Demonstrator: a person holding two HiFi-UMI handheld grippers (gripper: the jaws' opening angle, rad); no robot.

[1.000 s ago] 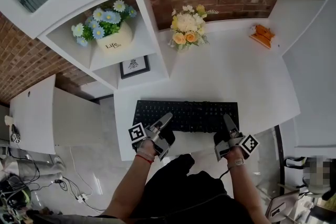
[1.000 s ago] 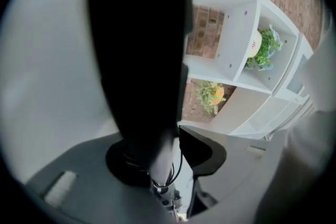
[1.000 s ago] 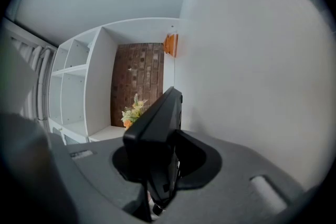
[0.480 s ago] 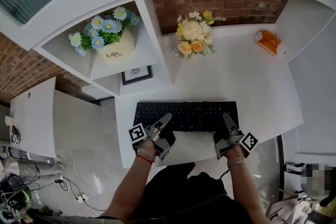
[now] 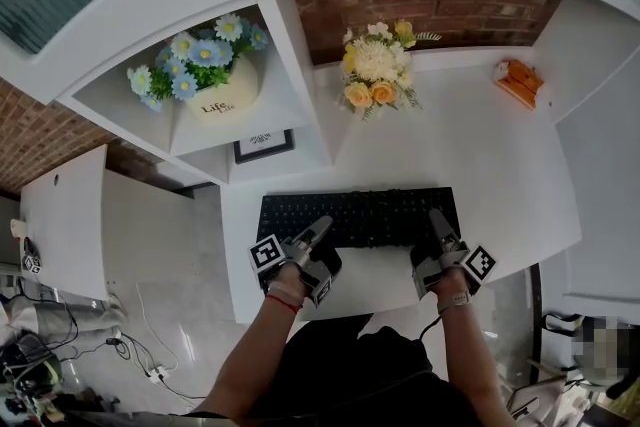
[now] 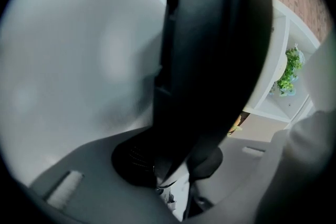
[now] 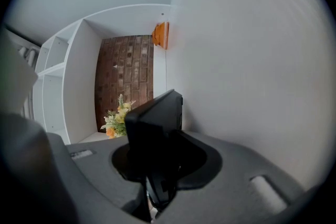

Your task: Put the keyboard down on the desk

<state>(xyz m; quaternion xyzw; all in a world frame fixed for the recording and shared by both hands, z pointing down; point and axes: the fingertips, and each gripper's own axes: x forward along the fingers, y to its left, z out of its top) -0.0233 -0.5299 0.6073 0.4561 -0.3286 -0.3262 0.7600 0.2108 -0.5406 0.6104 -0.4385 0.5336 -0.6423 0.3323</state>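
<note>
so, left tool (image 5: 321, 227) & right tool (image 5: 437, 219) each pinch the keyboard (image 5: 357, 216) by its near edge, one per end, prob. to keep it level; left jaws just closed tighter on it. it's at near side of worktop (image 5: 470, 155).

1. Cream round ceramic flower pot (image 5: 222, 101) in the white shelf compartment: the word "Life" in dark letters on its front. A smaller word sits just beneath, too small to make out.
2. Small black-framed picture (image 5: 264, 145) in the compartment below the pot: a dark emblem on white with a fine line of print under it, neither legible.
3. Black keyboard (image 5: 357, 214) on the white desk: pale key legends visible as specks only, none readable.
</note>
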